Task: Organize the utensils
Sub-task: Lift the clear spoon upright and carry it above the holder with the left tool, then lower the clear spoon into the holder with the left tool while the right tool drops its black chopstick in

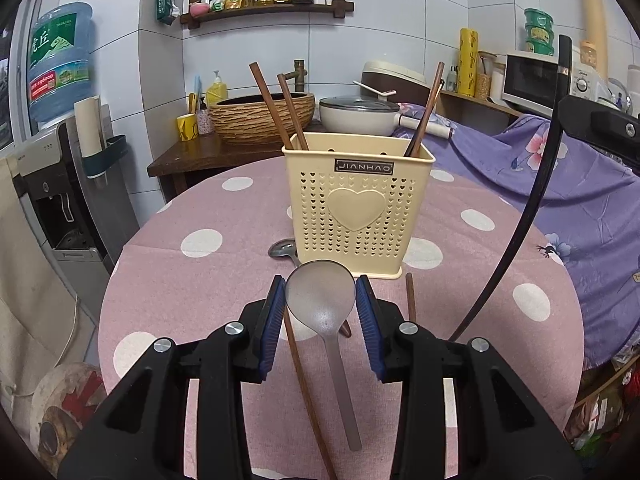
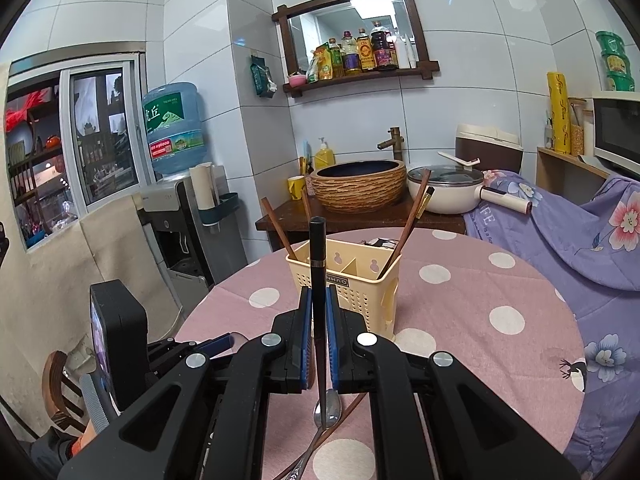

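A cream perforated utensil holder stands on the pink polka-dot table, with several brown chopsticks leaning in it; it also shows in the right wrist view. My left gripper is open around the bowl of a translucent grey plastic spoon that lies on the table. A brown chopstick lies beside it. A metal spoon lies by the holder's base. My right gripper is shut on a black chopstick, held upright in front of the holder.
The black chopstick curves through the right of the left wrist view. Another brown chopstick lies by the holder. The metal spoon lies under the right gripper. A purple floral cloth covers the right. A basin and pot stand behind.
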